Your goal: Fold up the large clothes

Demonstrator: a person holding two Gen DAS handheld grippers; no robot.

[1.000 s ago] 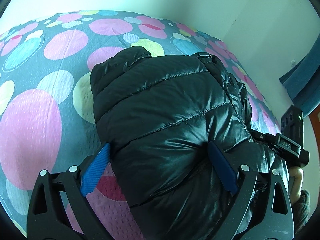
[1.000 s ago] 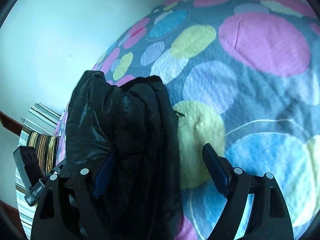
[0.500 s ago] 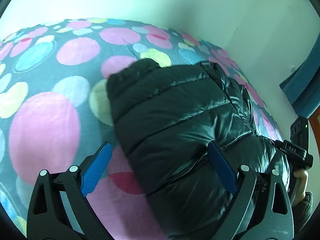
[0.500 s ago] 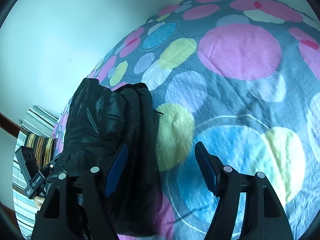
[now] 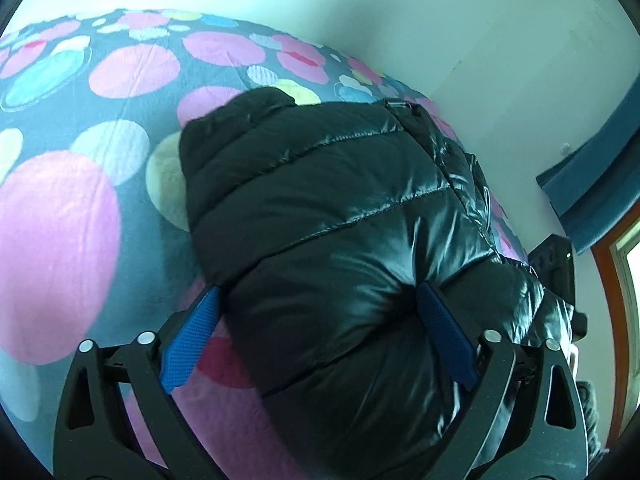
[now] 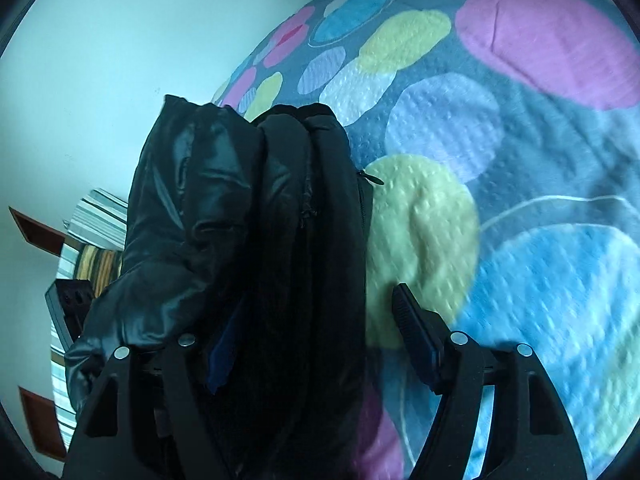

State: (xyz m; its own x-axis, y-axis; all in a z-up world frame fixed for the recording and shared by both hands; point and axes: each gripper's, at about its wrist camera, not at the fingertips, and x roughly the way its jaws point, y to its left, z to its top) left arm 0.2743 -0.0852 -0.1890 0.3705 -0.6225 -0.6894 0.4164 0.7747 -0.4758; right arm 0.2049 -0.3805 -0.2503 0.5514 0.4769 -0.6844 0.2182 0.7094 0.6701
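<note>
A shiny black quilted puffer jacket (image 5: pixel 340 208) lies folded into a thick bundle on a grey bedspread (image 5: pixel 60 220) printed with coloured circles. My left gripper (image 5: pixel 320 320) is open and straddles the near end of the bundle, its right blue pad (image 5: pixel 440 336) denting the fabric. In the right wrist view the jacket (image 6: pixel 248 208) shows its stacked folded edges. My right gripper (image 6: pixel 316 328) is open astride that side. Its left pad (image 6: pixel 224 344) is tucked in among the folds and its right pad (image 6: pixel 412 332) rests over the bedspread (image 6: pixel 520 160).
A pale wall runs behind the bed on both sides. A blue curtain (image 5: pixel 592 184) and a wooden window frame (image 5: pixel 612 300) stand at the right. A striped pillow (image 6: pixel 96 240) and a brown headboard (image 6: pixel 36 232) lie beyond the jacket. A person's hand (image 5: pixel 574 356) holds the other gripper.
Both grippers pulled back from the jacket half a second ago and have now moved in close again. The finger spacing has not changed. The jacket stays folded.
</note>
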